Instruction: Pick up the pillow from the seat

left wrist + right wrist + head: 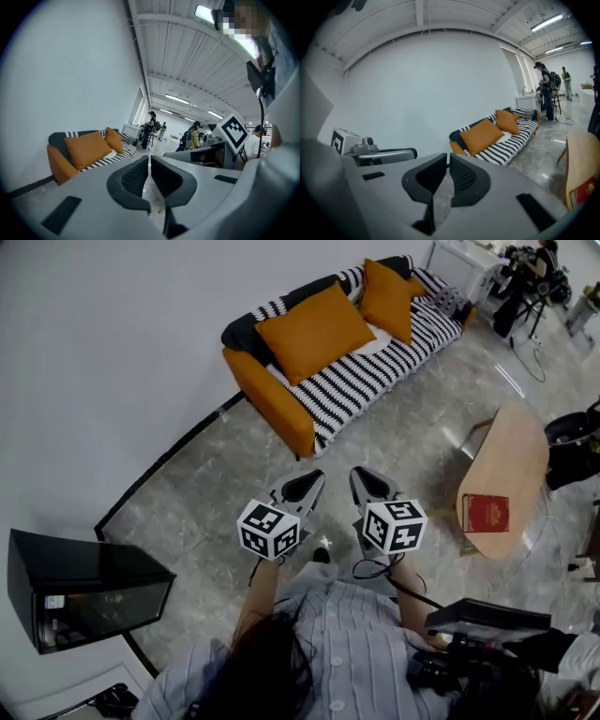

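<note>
Grey marbled floor (pixel 403 442) lies open between the person and the sofa. On the left it is bounded by a white wall (pixel 112 352), whose dark skirting strip (pixel 164 463) runs down toward a black cabinet (pixel 84 587) at the left edge. Further right, the orange sofa (pixel 272 399) stands against that wall, its seat under a black-and-white striped cover (pixel 375 367). A large orange pillow (pixel 314 331) leans on the backrest at the near end of the seat, and a smaller orange pillow (pixel 386 298) leans just beyond it. Right of the open floor, a pale wooden table (pixel 511 451) narrows the passage, and a red book (pixel 486 513) lies on its near end. Both grippers are held out side by side in front of the person's shirt (pixel 347 634), well apart from the sofa, pointing toward it and tilted slightly downward. The left gripper (pixel 305 487) has its jaws closed together with nothing between them. The right gripper (pixel 371 486) is likewise closed and empty.
</note>
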